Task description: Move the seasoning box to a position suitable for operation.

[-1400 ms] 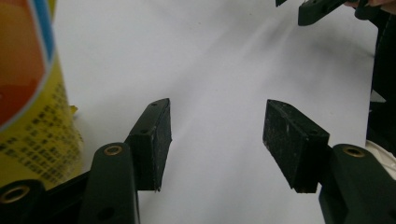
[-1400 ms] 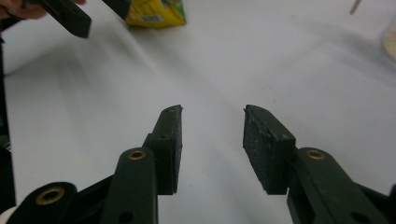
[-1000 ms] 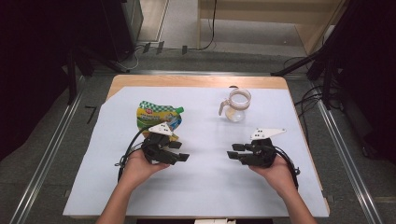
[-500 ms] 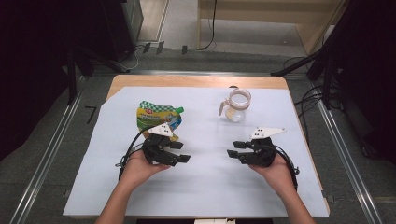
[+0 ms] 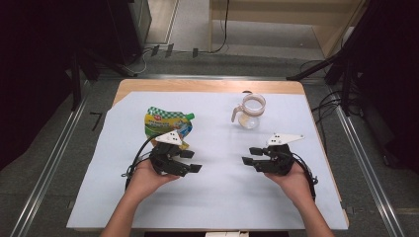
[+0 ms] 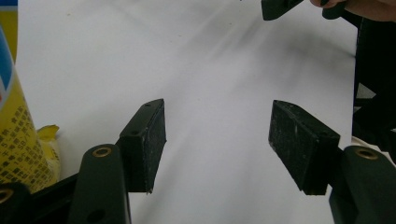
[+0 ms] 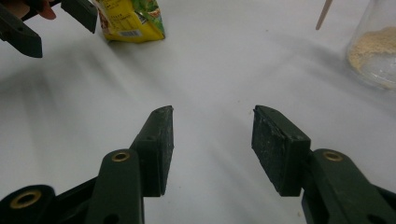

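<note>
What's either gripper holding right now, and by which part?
Nothing. The left gripper and right gripper both have open jaws with only the white table cover between them; the right's have just been opening. The pouch and glass jar sit untouched.

Even overhead light, bright on white table cover [image 5: 212,197]; surroundings v. dark. Soft shadows, gripper views slightly blurred w/ streaky smear.

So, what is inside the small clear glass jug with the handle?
The small clear glass jug holds a low layer of pale beige powder at its bottom; above that it looks empty. The jug's own wall blurs the powder, so how fine it is cannot be told.
</note>
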The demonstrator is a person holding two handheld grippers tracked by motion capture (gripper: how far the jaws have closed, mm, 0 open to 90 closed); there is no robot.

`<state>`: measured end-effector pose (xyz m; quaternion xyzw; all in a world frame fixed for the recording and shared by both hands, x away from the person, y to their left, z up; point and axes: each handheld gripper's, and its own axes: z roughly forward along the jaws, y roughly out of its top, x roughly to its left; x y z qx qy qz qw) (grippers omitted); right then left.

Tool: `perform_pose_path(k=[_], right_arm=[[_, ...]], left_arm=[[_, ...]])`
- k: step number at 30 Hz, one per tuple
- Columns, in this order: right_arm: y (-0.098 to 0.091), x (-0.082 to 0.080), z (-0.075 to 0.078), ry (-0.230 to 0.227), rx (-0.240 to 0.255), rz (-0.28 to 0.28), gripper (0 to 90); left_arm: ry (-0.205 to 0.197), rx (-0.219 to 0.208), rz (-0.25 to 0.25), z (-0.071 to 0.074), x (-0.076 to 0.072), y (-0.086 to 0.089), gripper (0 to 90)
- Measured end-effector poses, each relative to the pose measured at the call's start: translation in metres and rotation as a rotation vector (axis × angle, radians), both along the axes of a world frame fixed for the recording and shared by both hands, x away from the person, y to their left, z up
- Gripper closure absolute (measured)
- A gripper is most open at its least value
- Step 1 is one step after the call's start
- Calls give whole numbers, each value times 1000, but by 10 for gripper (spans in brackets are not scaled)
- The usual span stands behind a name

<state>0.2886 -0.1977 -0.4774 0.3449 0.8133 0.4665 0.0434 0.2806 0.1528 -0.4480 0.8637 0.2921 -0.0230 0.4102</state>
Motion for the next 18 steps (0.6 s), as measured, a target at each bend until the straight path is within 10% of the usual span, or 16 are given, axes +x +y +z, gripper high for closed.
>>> perform_pose_path(k=[18], right_arm=[[-7,16,4,-35,-23,-72,454]], left_arm=[[-14,-17,5,3,-4,-1,389]])
